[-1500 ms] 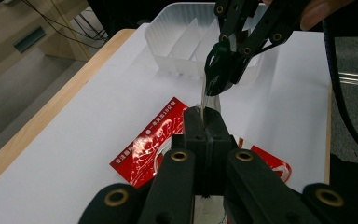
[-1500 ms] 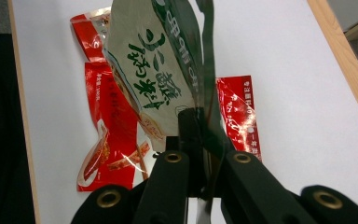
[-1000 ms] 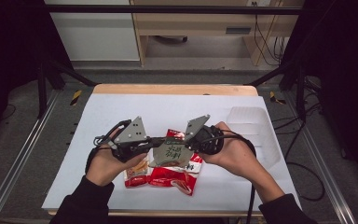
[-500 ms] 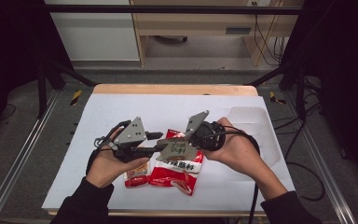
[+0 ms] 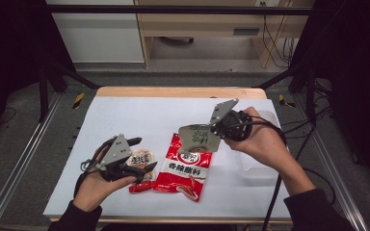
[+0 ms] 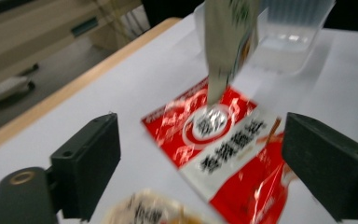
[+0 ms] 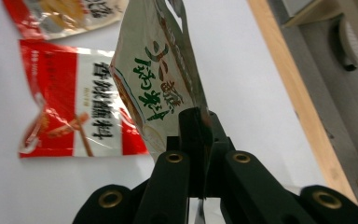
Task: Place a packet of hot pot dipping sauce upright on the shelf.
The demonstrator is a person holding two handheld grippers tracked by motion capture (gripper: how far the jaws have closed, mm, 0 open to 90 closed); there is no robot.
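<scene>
Gripping one silver packet (image 5: 198, 138): right hand-held gripper (image 5: 218, 129); left hand-held gripper (image 5: 144, 155) just opened, empty; two packets on table.

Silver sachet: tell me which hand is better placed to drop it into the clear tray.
Right. The right claw is shut on the silver sachet, and the clear tray sits beside that hand. The left claw is open over the small packet, farther away.

Silver sachet (image 7: 161, 79): green brush-style Chinese characters run down its face, too stylised to read with certainty. Red packet (image 5: 185, 166): dark characters on a white band, apparently 香辣蘸料, beneath a round white emblem. Small packet (image 5: 141, 158): dark print, illegible.
</scene>
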